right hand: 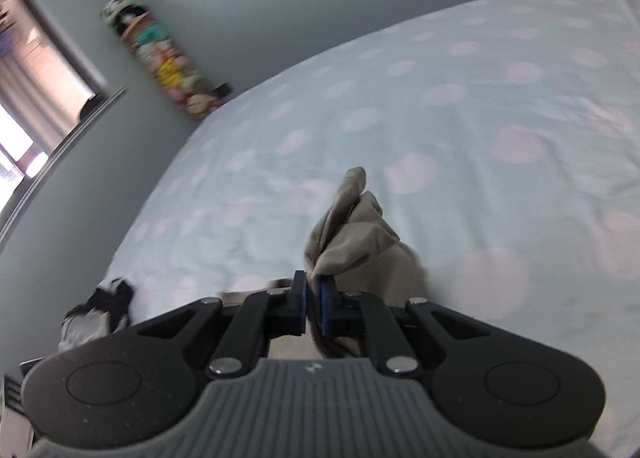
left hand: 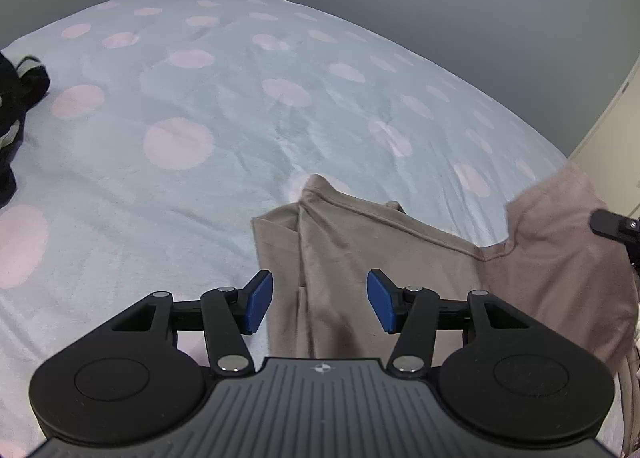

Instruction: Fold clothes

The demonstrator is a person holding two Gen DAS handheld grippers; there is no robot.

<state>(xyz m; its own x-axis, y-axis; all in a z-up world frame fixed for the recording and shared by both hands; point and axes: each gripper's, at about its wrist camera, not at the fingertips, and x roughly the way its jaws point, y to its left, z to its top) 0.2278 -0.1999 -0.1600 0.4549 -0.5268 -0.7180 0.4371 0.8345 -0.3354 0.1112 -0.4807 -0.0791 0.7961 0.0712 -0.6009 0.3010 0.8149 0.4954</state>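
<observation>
Dim, cool, even light; daylight glares through the window (right hand: pixel 24 98). Right wrist view is motion-blurred, left wrist view sharper. Fisheye bends the bed (left hand: pixel 200 106) edges; corners vignette dark.

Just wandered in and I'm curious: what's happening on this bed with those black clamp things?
A person is folding a beige-brown cotton garment on a pale blue bedsheet with pink dots. The right gripper is shut on a bunched bit of it, lifting it. The left gripper hovers open over the part lying flat.

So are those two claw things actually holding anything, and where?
The right gripper pinches a bunched edge of the beige garment. The left gripper is open, holding nothing.
</observation>
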